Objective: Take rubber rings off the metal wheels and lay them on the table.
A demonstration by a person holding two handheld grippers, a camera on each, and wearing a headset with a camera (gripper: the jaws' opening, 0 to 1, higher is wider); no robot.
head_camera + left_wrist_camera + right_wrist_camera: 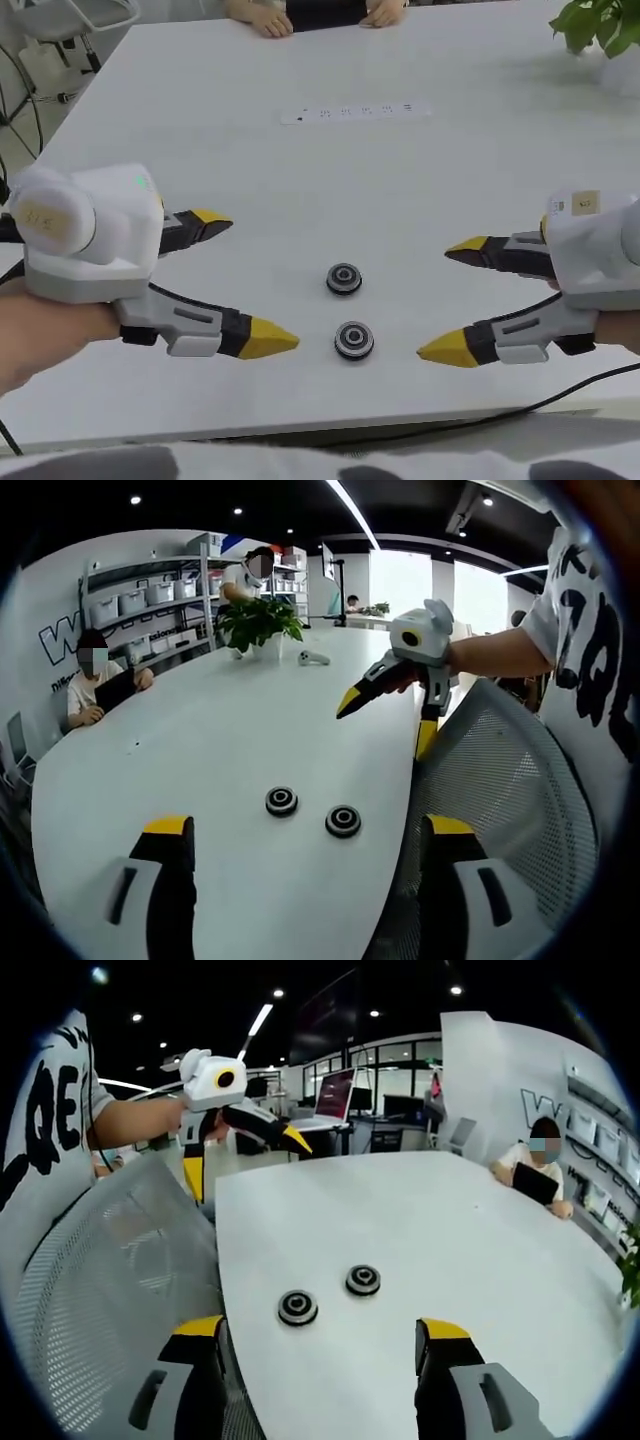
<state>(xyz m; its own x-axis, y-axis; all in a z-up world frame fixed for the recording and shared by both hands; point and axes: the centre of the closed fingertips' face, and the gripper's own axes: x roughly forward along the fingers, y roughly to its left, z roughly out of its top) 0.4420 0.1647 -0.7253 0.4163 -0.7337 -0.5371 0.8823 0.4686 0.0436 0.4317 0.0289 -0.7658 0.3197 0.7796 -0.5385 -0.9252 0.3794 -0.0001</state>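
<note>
Head view: far wheel [344,279], near wheel [354,340], both on table [300,170].
Left gripper [258,281]: jaws wide, empty.
Right gripper [437,301]: jaws wide, empty.

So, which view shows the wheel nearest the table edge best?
The head view: it looks down on the near wheel, so its black rubber ring shows as a full circle. Both gripper views show it from a low slant, flattened to an oval.

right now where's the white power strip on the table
In the head view the power strip lies flat on the table, towards its far edge and roughly centred, well beyond the farther wheel and apart from it.
</note>
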